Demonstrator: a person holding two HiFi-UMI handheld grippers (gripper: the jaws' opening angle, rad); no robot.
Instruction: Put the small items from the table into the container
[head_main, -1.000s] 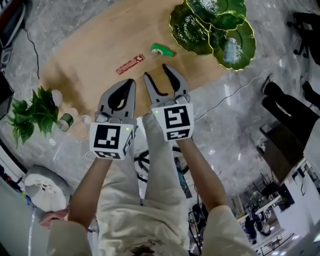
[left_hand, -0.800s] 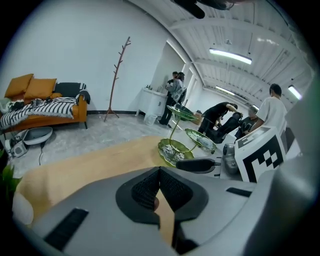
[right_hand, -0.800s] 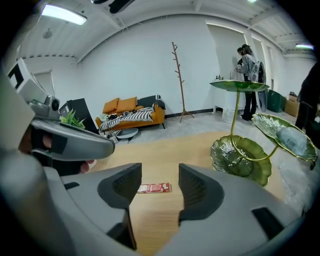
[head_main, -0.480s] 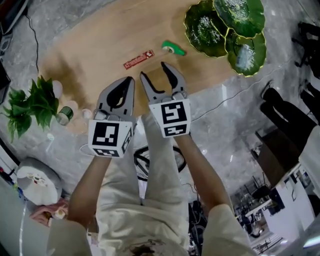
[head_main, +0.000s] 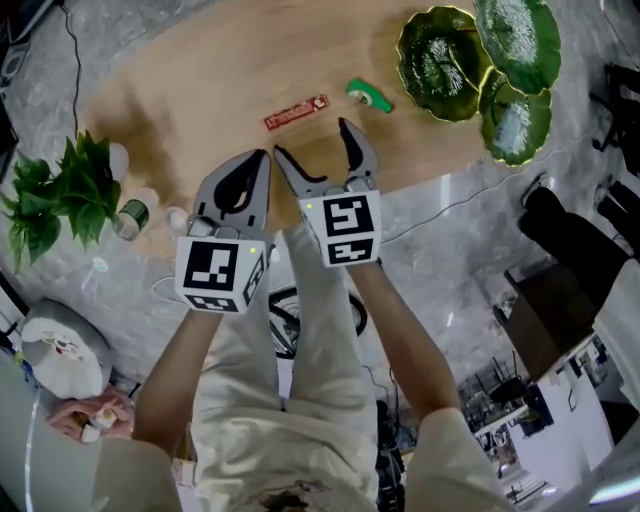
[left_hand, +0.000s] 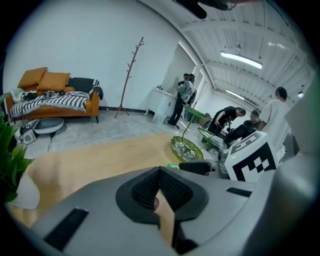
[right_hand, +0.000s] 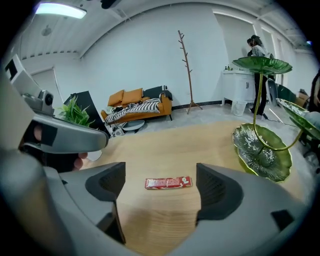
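Note:
A red snack bar (head_main: 296, 111) lies flat on the wooden table (head_main: 200, 80), with a small green item (head_main: 368, 96) to its right. The container, a tiered green leaf-shaped dish (head_main: 445, 50), stands at the table's far right. My right gripper (head_main: 312, 137) hovers over the near table edge, its jaws opening with nothing between them. In the right gripper view the red bar (right_hand: 168, 183) lies on the wood ahead, framed by the jaws, and the leaf dish (right_hand: 262, 150) sits to the right. My left gripper (head_main: 262, 158) is beside it, shut and empty (left_hand: 160, 172).
A potted plant (head_main: 60, 195), a small green can (head_main: 131, 217) and white round objects (head_main: 118, 160) sit at the table's left end. Cables run over the marble floor (head_main: 450, 250). Several people (left_hand: 235, 122) stand in the background beyond the table.
Both grippers have moved forward toward the table. The right gripper's jaws have spread wider apart. The left gripper stays shut.

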